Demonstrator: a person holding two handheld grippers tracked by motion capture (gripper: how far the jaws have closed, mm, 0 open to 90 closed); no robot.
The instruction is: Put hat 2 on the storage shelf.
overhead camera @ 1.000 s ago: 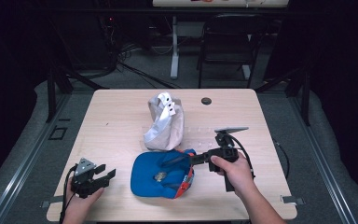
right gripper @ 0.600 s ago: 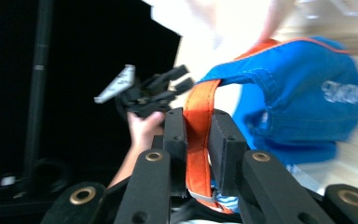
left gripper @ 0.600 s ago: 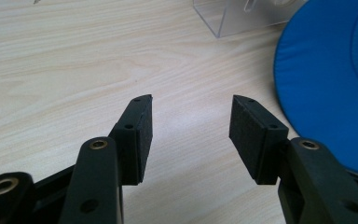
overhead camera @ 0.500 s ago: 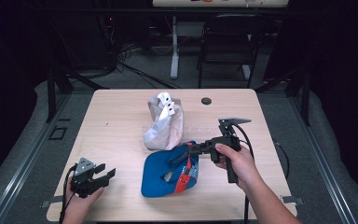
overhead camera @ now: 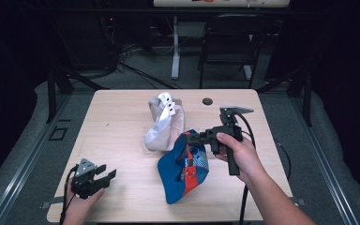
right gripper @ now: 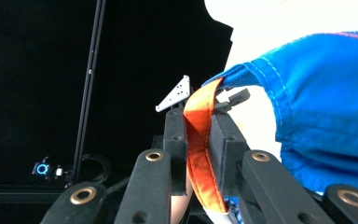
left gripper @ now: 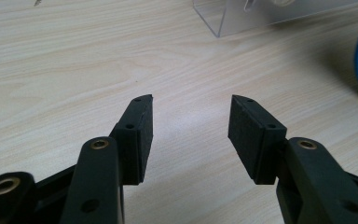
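Blue fabric with an orange edge hung from the right tool (overhead camera: 192,138): a cap (overhead camera: 185,168), lifted by one side so that most of it drooped toward the pale wooden worktop (overhead camera: 122,126), its lower end touching or nearly touching the surface. In the right gripper view the jaws were clamped on the cap's orange band (right gripper: 200,149), a thin, firm edge that probably gave a surer hold than the loose cloth. The cap hung just beside a beige cap (overhead camera: 164,122) resting near the worktop's middle. The left tool (overhead camera: 93,177) sat low at the near left corner with its jaws spread and nothing between them, seemingly parked out of the way. A small dark disc (overhead camera: 208,101) lay near the far edge.
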